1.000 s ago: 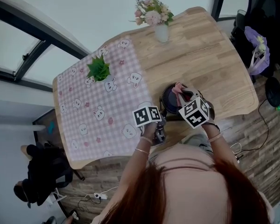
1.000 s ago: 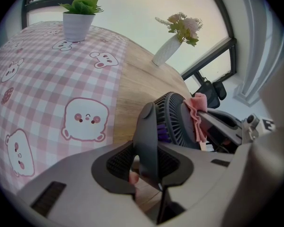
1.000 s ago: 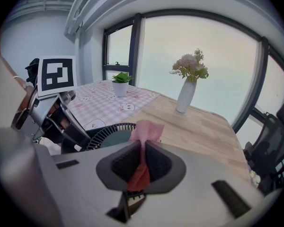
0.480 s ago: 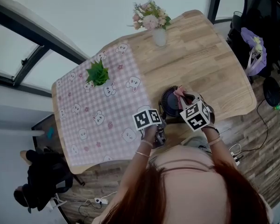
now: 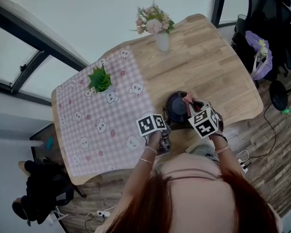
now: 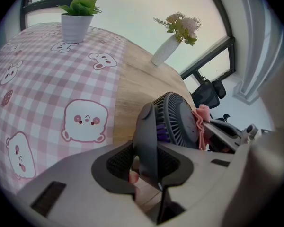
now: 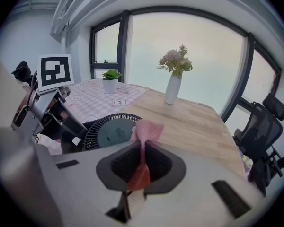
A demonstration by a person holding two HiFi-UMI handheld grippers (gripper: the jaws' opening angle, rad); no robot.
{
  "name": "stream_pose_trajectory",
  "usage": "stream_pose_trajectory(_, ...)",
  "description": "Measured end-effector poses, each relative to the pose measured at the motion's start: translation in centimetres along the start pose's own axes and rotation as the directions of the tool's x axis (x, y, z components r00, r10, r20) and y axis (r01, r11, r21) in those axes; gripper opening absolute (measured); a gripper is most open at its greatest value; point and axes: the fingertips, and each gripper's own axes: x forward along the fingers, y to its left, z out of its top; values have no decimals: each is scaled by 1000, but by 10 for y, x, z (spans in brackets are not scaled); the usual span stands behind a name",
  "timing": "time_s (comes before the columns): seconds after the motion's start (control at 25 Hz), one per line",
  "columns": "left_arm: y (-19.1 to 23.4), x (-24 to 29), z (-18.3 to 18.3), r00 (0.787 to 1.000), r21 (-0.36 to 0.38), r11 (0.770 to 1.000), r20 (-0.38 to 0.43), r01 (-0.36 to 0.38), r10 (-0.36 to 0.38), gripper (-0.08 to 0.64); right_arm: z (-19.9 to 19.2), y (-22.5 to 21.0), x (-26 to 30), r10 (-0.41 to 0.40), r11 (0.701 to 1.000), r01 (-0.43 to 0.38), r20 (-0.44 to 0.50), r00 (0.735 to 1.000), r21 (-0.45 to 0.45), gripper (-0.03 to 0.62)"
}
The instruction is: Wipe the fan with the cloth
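Honestly, nothing readable in this one. The fan [image 7: 92, 136] had a round grey label [image 7: 116, 132] on its hub, at about 11 o'clock from the right gripper [image 7: 141, 169]. It carried a few lines of print, but they were way too small and blurry to make out. The left marker cube [image 5: 152, 124] on the left gripper [image 6: 149, 167] and the right marker cube [image 5: 204, 122] only showed black-and-white square patterns, not letters or numbers.

Small dark fan [image 5: 176, 107], round grille up-tilted; pink cloth [image 5: 188, 99] bunched at rim (touching).
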Motion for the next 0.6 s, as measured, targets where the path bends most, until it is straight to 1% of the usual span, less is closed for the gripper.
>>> stream_pose_trajectory(0.2, 0, -1, -1, 1000, 15, 1000, -3, -3, 3, 109, -6, 0, -6, -2, 1000, 2, -14, 1000, 19, 26)
stream_pose_trajectory(0.44, 0, -3, -1, 1000, 28, 1000, -12, -7, 8, 109, -5, 2, -11, -7, 999, 7, -3, 1000, 41, 26)
stream_pose_trajectory(0.6, -4, -8, 1, 1000, 7, 1000, -5, 24, -24, 109, -5, 5, -15, -5, 999, 4, 7, 1000, 51, 26)
